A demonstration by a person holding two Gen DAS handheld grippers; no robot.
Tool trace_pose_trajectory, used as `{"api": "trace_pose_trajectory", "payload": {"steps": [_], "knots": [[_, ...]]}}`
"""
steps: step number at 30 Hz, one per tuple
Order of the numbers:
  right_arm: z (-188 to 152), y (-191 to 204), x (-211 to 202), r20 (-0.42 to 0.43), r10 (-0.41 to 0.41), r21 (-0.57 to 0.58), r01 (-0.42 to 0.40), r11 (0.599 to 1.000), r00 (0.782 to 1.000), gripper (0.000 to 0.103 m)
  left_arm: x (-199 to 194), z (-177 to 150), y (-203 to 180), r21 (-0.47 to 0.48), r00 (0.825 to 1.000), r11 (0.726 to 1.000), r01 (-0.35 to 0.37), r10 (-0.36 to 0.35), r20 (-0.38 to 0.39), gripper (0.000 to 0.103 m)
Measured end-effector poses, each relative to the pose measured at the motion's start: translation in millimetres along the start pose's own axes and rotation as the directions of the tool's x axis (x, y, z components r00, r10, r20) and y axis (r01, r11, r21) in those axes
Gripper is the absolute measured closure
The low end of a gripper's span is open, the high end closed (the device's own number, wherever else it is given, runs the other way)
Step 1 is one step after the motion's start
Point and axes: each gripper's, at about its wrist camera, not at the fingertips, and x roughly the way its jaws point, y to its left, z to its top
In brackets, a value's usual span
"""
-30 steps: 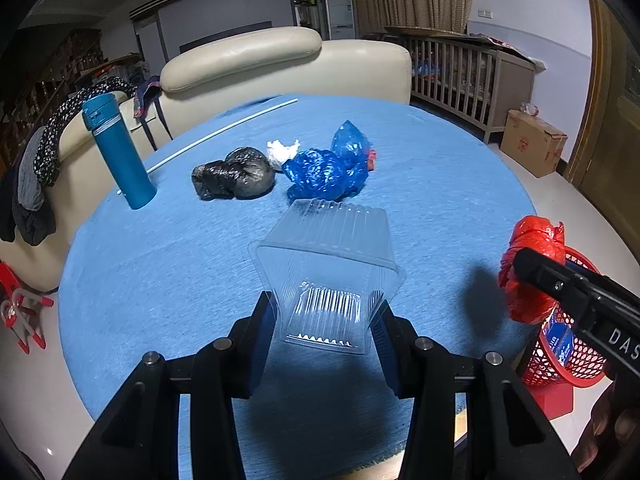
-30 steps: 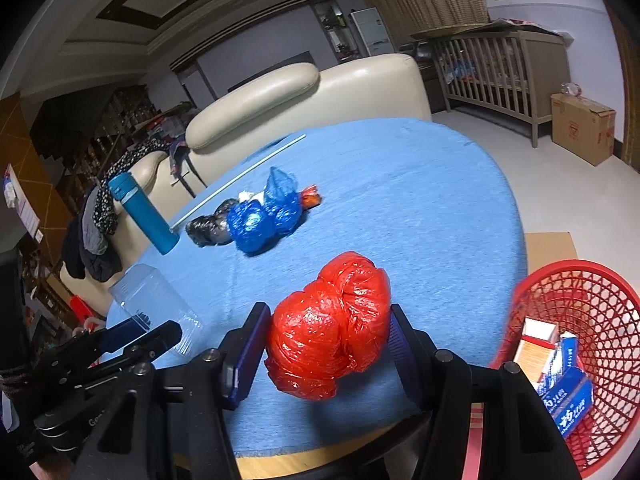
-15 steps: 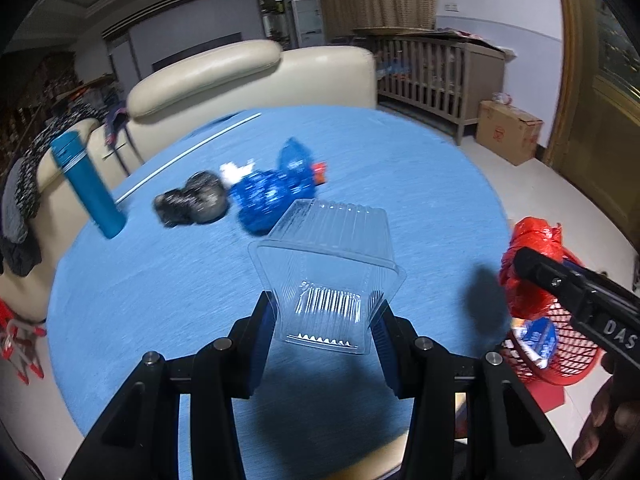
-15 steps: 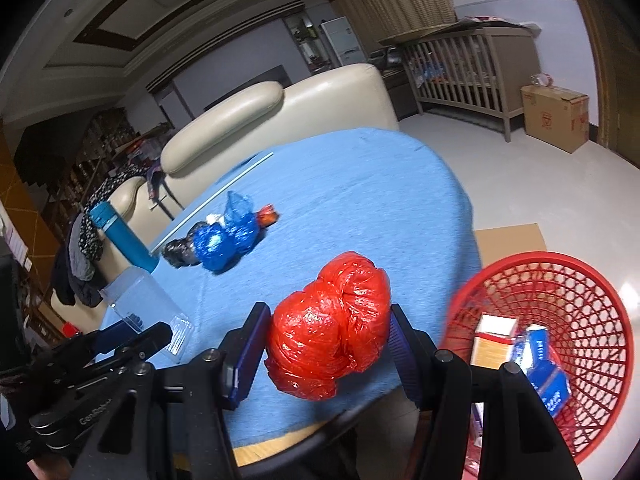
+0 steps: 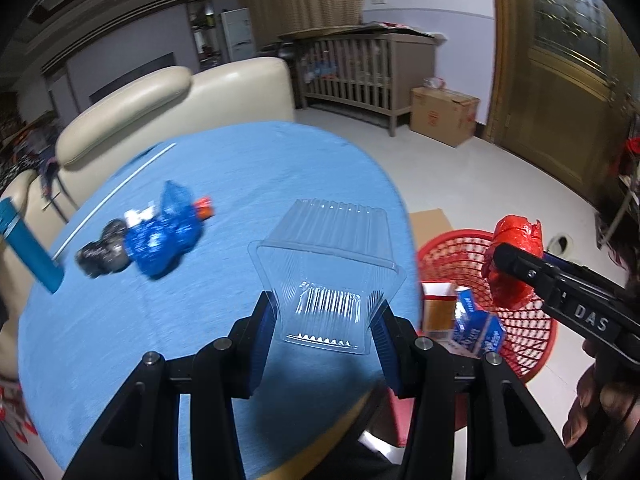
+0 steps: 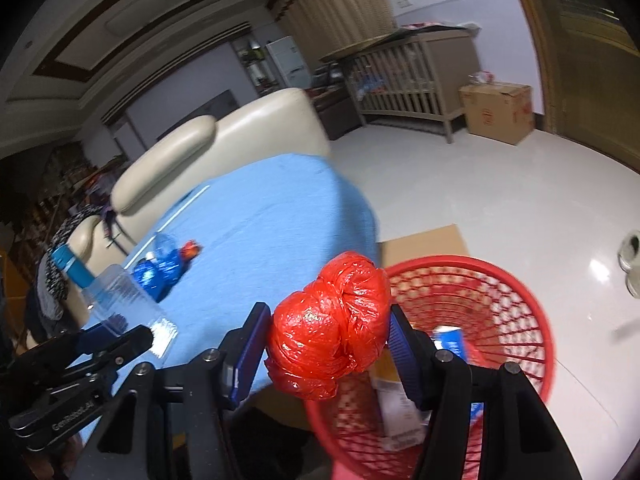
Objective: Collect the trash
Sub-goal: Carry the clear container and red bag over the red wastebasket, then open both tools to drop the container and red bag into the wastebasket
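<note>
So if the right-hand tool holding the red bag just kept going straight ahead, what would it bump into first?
Most likely the red basket: the right tool, clamped on the red bag, points down toward its near rim. Depth is hard to judge, so it might go inside onto the boxes.

Black left tool (image 5: 324, 320), blue pads (image 5: 262, 344), silver screws, right tool (image 6: 328, 344) lettered "DAS"

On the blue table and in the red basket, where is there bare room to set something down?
The blue tablecloth is bare from the bag cluster to its rim by the red basket. It is crowded around the blue bag and black bag. The basket's near side holds boxes; its far side looks free.
</note>
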Motion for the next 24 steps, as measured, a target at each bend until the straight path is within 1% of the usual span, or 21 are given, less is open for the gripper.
{"api": "trace_pose_trajectory", "payload": {"steps": [3,9,12,15,17,20,24], "knots": [[-1.8,-18.2,-1.1,-0.007,-0.034,0.025,0.034,0.999,0.999,0.041,5.2,5.4,-13.5,0.019,0.999,0.999,0.036,-0.036,-0.007,0.054],[-8.1,-51.6,2.6,-0.054,-0.095,0.066,0.098,0.993,0.994,0.041,16.5,13.8,-39.1,0.051,0.996,0.995,0.086,-0.085,-0.02,0.054],[-10.4,-66.3,6.7,-0.091,-0.117,0.087,0.125,0.988,0.989,0.039,20.6,15.9,-49.6,0.068,0.995,0.992,0.103,-0.101,-0.026,0.054],[-12.8,-75.3,8.7,-0.107,-0.127,0.104,0.138,0.985,0.986,0.034,24.9,17.8,-58.5,0.08,0.993,0.99,0.117,-0.115,-0.035,0.054],[-13.4,-80.1,5.8,-0.099,-0.135,0.117,0.146,0.982,0.986,0.034,28.3,19.1,-64.2,0.09,0.991,0.987,0.13,-0.127,-0.042,0.054],[-12.3,-87.3,-0.7,-0.082,-0.145,0.133,0.155,0.979,0.986,0.029,34.0,21.5,-76.1,0.11,0.988,0.982,0.152,-0.147,-0.053,0.054],[-7.4,-98.0,-12.9,-0.044,-0.16,0.162,0.165,0.973,0.986,0.029,40.1,22.5,-90.6,0.136,0.981,0.973,0.186,-0.178,-0.073,0.053]]}}
